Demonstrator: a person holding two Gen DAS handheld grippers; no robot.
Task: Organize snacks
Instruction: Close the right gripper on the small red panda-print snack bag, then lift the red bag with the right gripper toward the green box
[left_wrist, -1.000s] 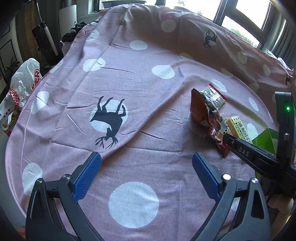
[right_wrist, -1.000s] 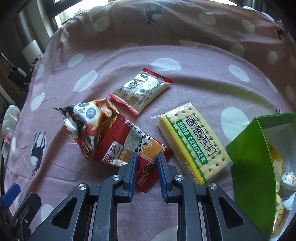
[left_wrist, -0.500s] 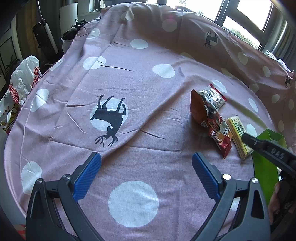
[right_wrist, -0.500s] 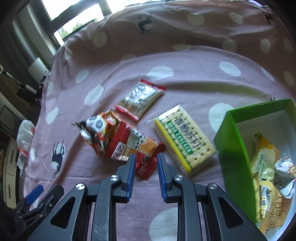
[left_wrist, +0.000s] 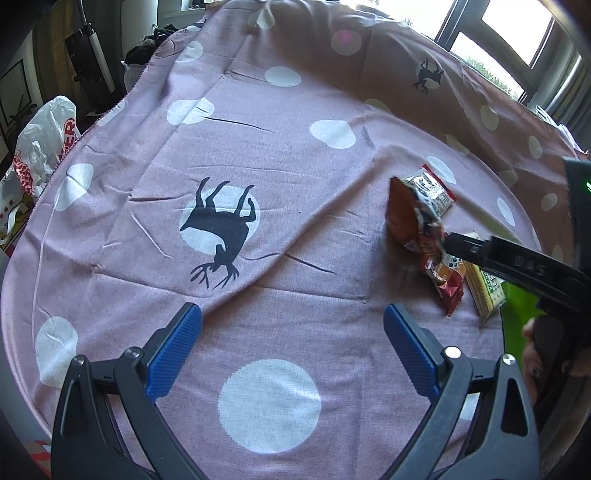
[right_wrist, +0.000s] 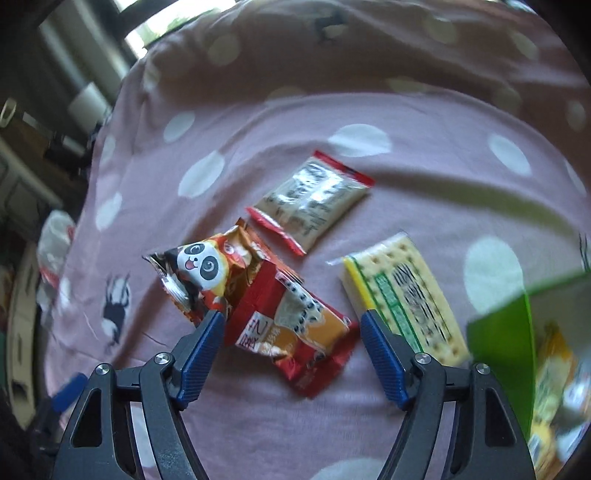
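In the right wrist view my right gripper (right_wrist: 291, 332) hangs over a red-and-orange snack packet (right_wrist: 291, 328), its jaws opening, one on each side of the packet with the pads off it. A panda packet (right_wrist: 207, 269) lies partly under it to the left. Beyond them is a clear red-edged packet (right_wrist: 310, 203), and to the right a soda cracker pack (right_wrist: 402, 295). A green box (right_wrist: 506, 339) with yellow snacks inside stands at the right edge. My left gripper (left_wrist: 291, 347) is open over bare cloth, and its view shows the same red packet (left_wrist: 443, 277).
A mauve cloth with white dots and deer prints (left_wrist: 221, 229) covers the table. A white plastic bag (left_wrist: 37, 147) sits past the table's left edge. Windows run along the far side. A person's hand (left_wrist: 535, 354) holds the right gripper at the right edge.
The right gripper's jaws went from shut to wide apart and it shifted left, now straddling the red packet. The left gripper stayed put and open.
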